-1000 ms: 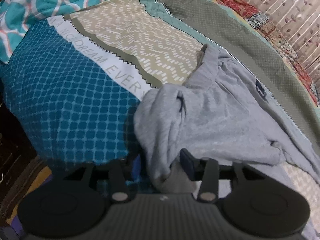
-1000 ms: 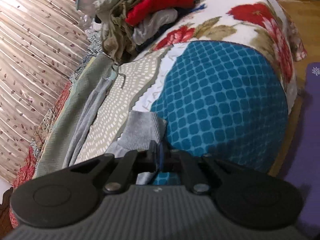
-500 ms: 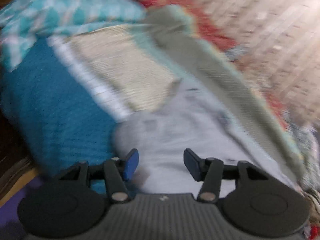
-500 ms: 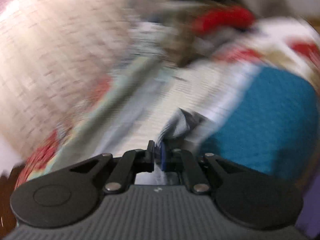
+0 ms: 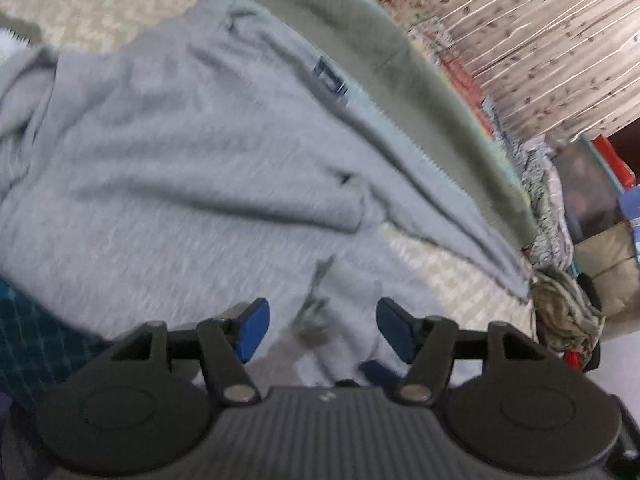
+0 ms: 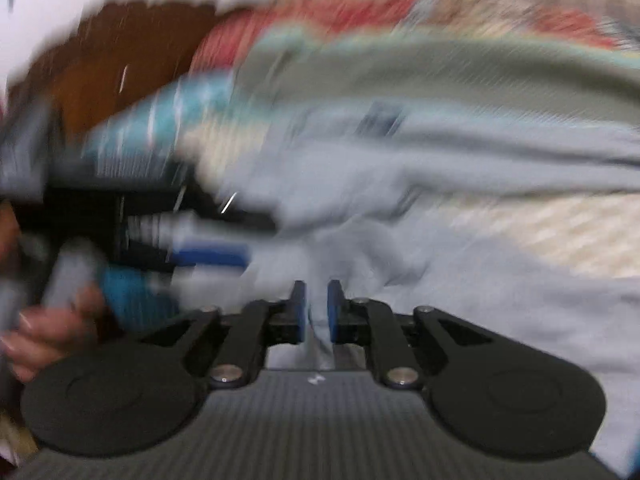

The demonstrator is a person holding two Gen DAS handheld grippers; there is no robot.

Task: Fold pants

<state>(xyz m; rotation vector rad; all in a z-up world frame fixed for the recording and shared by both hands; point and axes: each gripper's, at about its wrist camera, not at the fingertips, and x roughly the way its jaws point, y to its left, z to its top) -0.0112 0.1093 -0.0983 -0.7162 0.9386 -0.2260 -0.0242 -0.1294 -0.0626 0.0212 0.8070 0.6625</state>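
Note:
The grey sweatpants (image 5: 192, 152) lie spread over the patterned bedspread (image 5: 436, 256); a dark logo patch (image 5: 330, 78) shows near the far edge. My left gripper (image 5: 322, 328) hovers low over the near part of the pants. Its jaws are opening wide, with nothing pinched and only the drawstring (image 5: 316, 312) lying on the cloth below the gap. The right wrist view is blurred by motion. My right gripper (image 6: 317, 312) is over the grey pants (image 6: 460, 280), its jaws opening with a narrow gap and a strip of grey cloth in it. The left gripper's pads (image 6: 212, 258) and a hand (image 6: 52, 332) show at the left.
A sage-green band of the bedspread (image 5: 420, 92) runs along the far side, with a leaf-patterned curtain (image 5: 540, 32) behind it. A pile of clothes (image 5: 568, 312) and boxes (image 5: 612, 272) sit at the right. A teal patterned pillow (image 6: 168, 112) and brown wood (image 6: 120, 52) lie at the far left.
The left gripper let go of the bunched grey cloth, opened wider and swung right over the pants. The right gripper swept the cuff across to the pants' body and its pads parted.

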